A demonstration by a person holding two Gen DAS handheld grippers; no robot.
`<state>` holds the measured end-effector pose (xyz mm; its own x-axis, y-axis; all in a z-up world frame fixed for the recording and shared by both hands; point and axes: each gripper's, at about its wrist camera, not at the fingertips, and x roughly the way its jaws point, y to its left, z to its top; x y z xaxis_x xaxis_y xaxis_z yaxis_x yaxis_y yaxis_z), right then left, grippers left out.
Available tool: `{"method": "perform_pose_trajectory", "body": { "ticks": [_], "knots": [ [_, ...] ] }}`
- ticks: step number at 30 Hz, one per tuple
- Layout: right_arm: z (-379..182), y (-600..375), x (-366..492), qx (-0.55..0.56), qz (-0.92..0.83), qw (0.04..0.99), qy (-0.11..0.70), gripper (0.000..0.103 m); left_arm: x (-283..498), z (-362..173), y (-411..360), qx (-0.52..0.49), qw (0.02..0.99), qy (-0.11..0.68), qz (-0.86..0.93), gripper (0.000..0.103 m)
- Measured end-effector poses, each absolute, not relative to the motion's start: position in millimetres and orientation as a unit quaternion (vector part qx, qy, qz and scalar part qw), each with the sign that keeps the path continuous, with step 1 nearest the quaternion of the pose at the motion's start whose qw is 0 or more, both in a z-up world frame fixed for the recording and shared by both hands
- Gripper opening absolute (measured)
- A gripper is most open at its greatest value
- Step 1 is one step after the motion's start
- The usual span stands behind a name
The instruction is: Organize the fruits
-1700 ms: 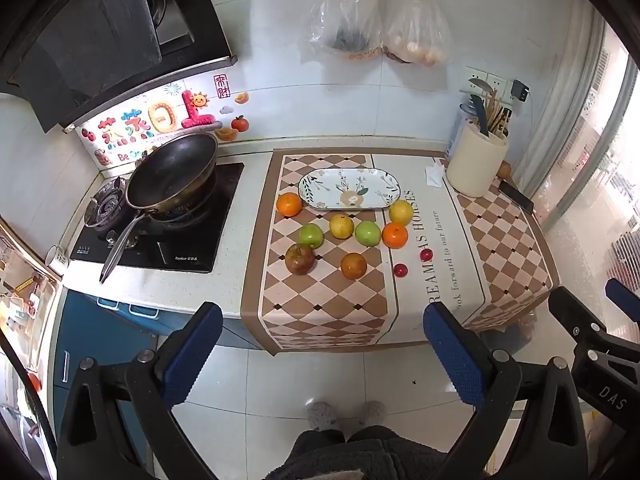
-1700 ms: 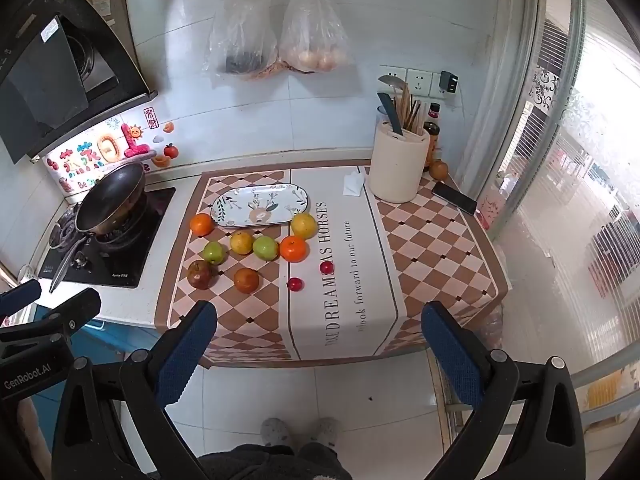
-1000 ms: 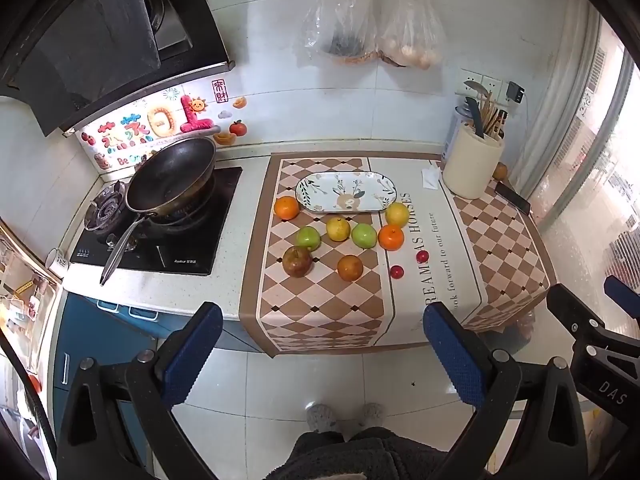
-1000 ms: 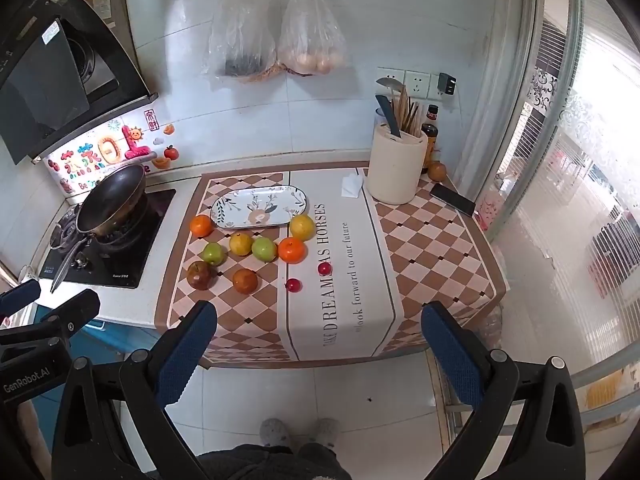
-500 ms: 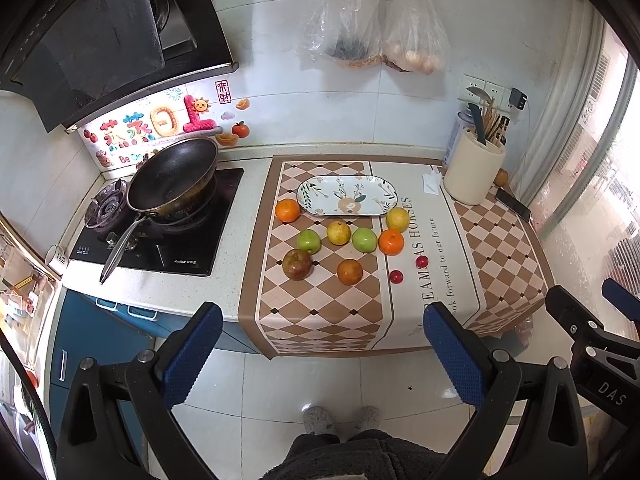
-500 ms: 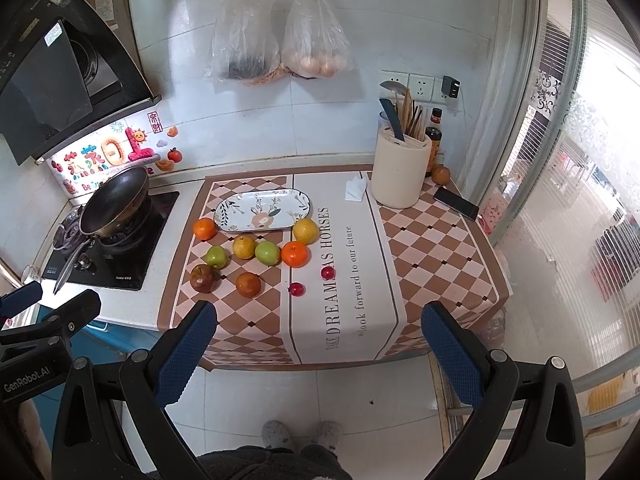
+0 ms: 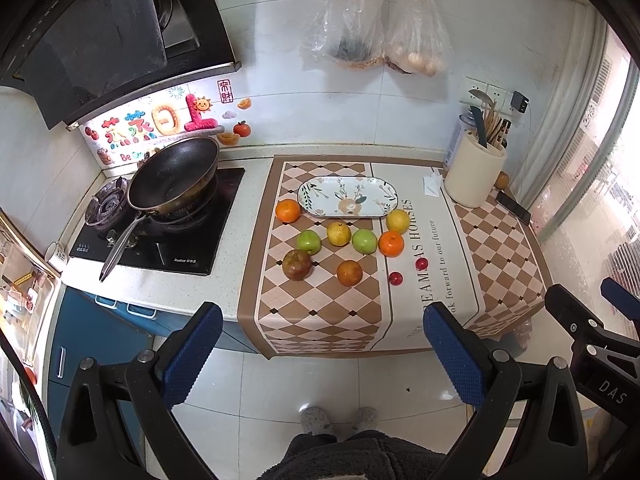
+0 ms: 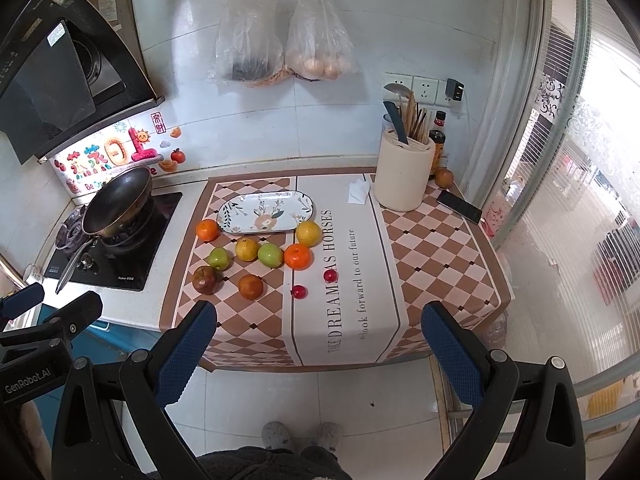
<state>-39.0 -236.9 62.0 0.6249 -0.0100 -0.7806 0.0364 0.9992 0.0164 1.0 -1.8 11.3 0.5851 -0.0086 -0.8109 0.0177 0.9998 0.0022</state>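
Several fruits lie on a checked cloth [image 7: 320, 312] on the counter: oranges [image 7: 287, 210] [image 7: 391, 243] [image 7: 349, 273], green apples [image 7: 308, 241] [image 7: 364, 241], yellow fruits [image 7: 338, 233] [image 7: 397, 221], a dark red apple [image 7: 296, 265] and two small red fruits [image 7: 395, 278] [image 7: 421, 263]. An empty oval patterned plate [image 7: 347, 196] sits behind them; it also shows in the right wrist view [image 8: 265, 212]. My left gripper [image 7: 324, 348] and right gripper [image 8: 320, 344] are both open and empty, held back from the counter above the floor.
A stove with a black wok [image 7: 174, 178] stands left of the cloth. A cream utensil holder [image 7: 474, 178], a phone [image 7: 513, 207] and a tissue [image 7: 432, 184] are at the back right. Two plastic bags [image 7: 380, 40] hang on the wall. My feet [image 7: 338, 420] are on the tiled floor.
Both grippers have shifted slightly relative to the counter; the view drifts a little. Nothing on the counter has moved, and both grippers stay open.
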Motion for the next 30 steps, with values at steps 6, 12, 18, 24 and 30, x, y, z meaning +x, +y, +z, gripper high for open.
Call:
{"method": "perform_pose_trajectory", "body": {
  "ticks": [6, 12, 18, 24, 30],
  "knots": [
    [62.3, -236.6, -39.2, 0.016, -0.013, 0.902, 0.432, 0.103, 1.1, 11.7, 0.1, 0.005, 0.89, 0.455, -0.008, 0.103],
    [62.9, -236.5, -38.9, 0.016, -0.012, 0.901, 0.433, 0.103, 2.1, 12.2, -0.1, 0.002, 0.891, 0.454, -0.008, 0.103],
    [63.2, -236.1, -38.7, 0.015, -0.012, 0.902, 0.432, 0.103, 2.2, 13.1, -2.4, 0.002, 0.891, 0.454, -0.007, 0.103],
    [64.8, -236.1, -37.9, 0.016, -0.01, 0.902, 0.432, 0.103, 2.1, 13.1, -1.6, 0.001, 0.891, 0.453, -0.008, 0.103],
    [70.1, -232.8, -39.6, 0.016, -0.008, 0.904, 0.426, 0.103, 1.9, 14.5, -3.3, -0.001, 0.892, 0.452, -0.006, 0.103]
  ]
}}
